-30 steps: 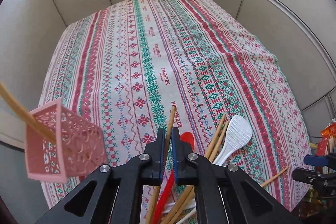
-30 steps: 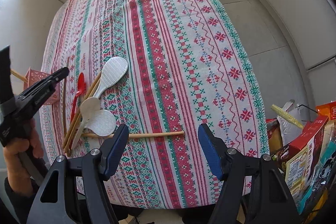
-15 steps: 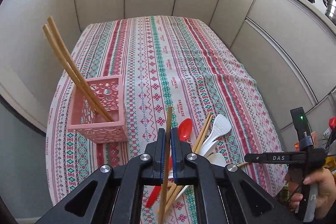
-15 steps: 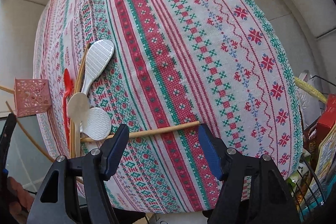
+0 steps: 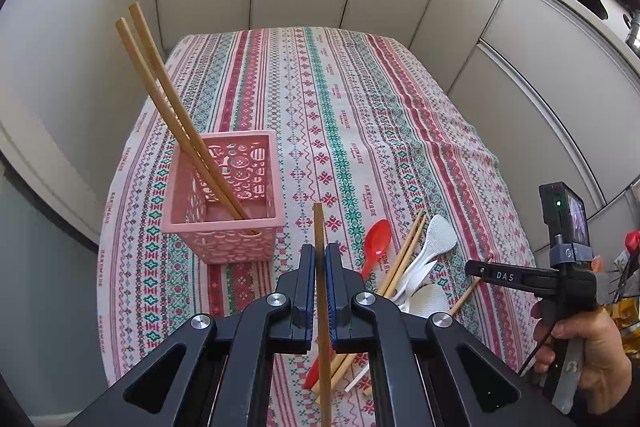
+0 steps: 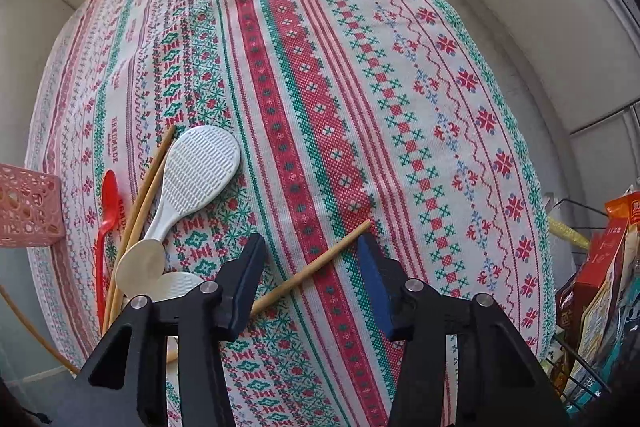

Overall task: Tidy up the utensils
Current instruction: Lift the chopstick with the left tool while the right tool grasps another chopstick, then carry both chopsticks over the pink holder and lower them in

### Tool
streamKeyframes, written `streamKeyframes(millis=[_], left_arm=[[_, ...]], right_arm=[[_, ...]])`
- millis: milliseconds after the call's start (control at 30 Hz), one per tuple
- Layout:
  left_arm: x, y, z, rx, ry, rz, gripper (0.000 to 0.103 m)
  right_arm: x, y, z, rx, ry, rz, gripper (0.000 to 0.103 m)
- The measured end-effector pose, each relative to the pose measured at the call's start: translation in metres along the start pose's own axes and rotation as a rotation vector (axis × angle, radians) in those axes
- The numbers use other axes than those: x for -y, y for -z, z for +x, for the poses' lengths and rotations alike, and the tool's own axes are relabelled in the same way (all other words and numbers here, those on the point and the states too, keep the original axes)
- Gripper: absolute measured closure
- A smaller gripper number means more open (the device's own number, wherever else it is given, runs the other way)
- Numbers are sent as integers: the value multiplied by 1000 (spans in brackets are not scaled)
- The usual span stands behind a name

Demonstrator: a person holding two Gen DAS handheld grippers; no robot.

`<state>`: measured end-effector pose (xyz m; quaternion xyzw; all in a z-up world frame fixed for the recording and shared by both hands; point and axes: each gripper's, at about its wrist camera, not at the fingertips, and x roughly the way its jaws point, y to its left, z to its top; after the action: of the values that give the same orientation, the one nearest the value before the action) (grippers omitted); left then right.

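My left gripper (image 5: 319, 263) pinches a slim wooden chopstick (image 5: 320, 227) near the perforated pink basket (image 5: 224, 219); my right gripper (image 6: 312, 263) gapes wide.

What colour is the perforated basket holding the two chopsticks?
Pink; the basket shows best in the left wrist view, with cut-out circular patterns in its walls.

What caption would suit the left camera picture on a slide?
Left gripper clamps one chopstick beside a pink basket holding two chopsticks.
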<state>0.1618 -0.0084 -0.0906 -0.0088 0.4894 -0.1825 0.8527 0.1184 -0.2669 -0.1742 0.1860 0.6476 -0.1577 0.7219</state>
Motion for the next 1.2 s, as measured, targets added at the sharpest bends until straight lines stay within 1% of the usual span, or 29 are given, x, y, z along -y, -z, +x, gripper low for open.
streamKeyframes(millis=[33,100,133,200,233,267,300,400,500,567,667,800,933,1100,1200], left_arm=[[-1,0,0,-1,2,-3,98],[-2,0,1,-1,4,-5,98],[-3,0,1,-1,4,-6,98],[-2,0,1,-1,6,-7,98],[-3,0,0,1,6,-8,98],[-2,-1,0,3,6,-8,98],[-2,-1,0,5,7,-9,98],[-2,-1,-1,9,2,-11,98],[-3,-1,-1,13,0,-14,98],[-2,-2,-2,16,-1,-13,98],[0,-2,-3,22,-5,-13,98],[3,-4,-7,39,-4,-13,98],[6,-5,-19,71,2,-13,98],[10,-5,-36,124,6,-7,98],[14,-5,-49,166,11,0,98]], right_arm=[[-6,-1,1,7,8,-7,62],[-8,-3,0,22,16,-11,71],[-9,-4,0,27,16,-8,73],[-6,-7,0,38,6,-4,85],[-2,-7,1,43,-12,-1,86],[10,-15,10,45,-30,-2,89],[11,-17,10,46,-46,-5,92],[23,-22,14,40,-148,14,98],[38,-23,16,37,-225,26,99],[44,-19,11,51,-256,14,99],[54,-18,3,69,-283,-1,99],[58,-13,-14,99,-307,-7,99],[46,-1,-44,180,-327,-50,99],[29,18,-90,322,-332,-141,99],[21,23,-112,395,-344,-172,99]])
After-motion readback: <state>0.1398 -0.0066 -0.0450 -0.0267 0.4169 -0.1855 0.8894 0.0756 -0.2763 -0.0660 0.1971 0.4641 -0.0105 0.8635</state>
